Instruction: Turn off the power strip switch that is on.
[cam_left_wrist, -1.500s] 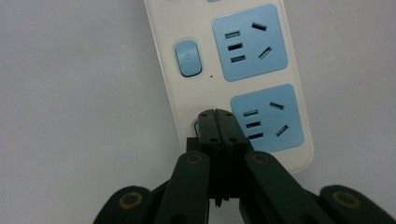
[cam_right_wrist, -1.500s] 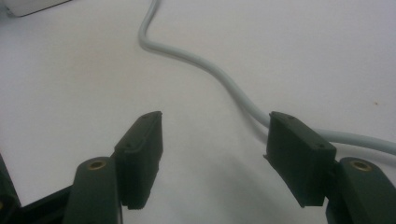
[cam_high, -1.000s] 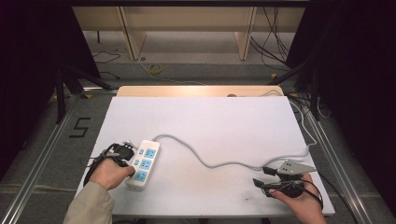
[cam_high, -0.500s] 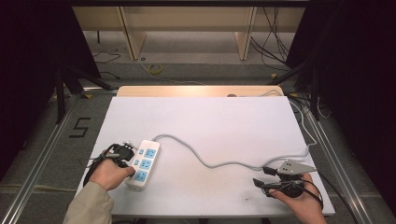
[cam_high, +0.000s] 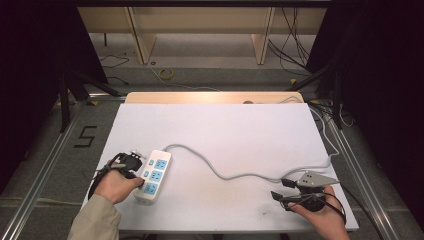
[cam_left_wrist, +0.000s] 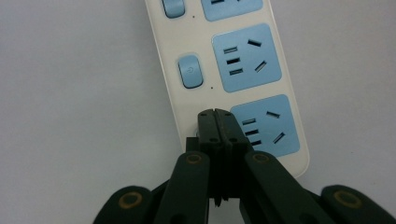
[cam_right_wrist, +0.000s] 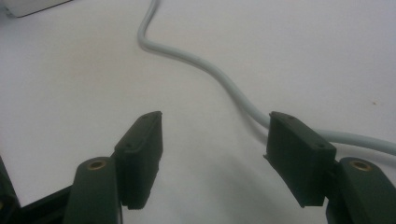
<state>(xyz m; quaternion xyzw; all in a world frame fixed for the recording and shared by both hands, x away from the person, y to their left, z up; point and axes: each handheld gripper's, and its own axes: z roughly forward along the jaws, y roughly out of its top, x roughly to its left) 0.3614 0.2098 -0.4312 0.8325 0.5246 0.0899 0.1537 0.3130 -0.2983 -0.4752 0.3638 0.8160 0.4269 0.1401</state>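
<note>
A white power strip (cam_high: 154, 175) with blue sockets lies near the table's front left. Its grey cable (cam_high: 220, 174) snakes right across the table. My left gripper (cam_high: 139, 183) is shut with nothing between the jaws. In the left gripper view its tips (cam_left_wrist: 215, 114) rest on the power strip (cam_left_wrist: 233, 60), beside the nearest socket and below a blue switch (cam_left_wrist: 190, 71). At the front right my right gripper (cam_high: 281, 189) stands open over bare table. In the right gripper view it (cam_right_wrist: 215, 130) holds nothing, and the cable (cam_right_wrist: 219, 79) passes just beyond its right jaw.
The white table (cam_high: 225, 125) has a wooden strip along its far edge. Metal rails run down both sides. A floor mark "5" (cam_high: 85, 136) lies to the left. Shelving and loose cables sit beyond the table.
</note>
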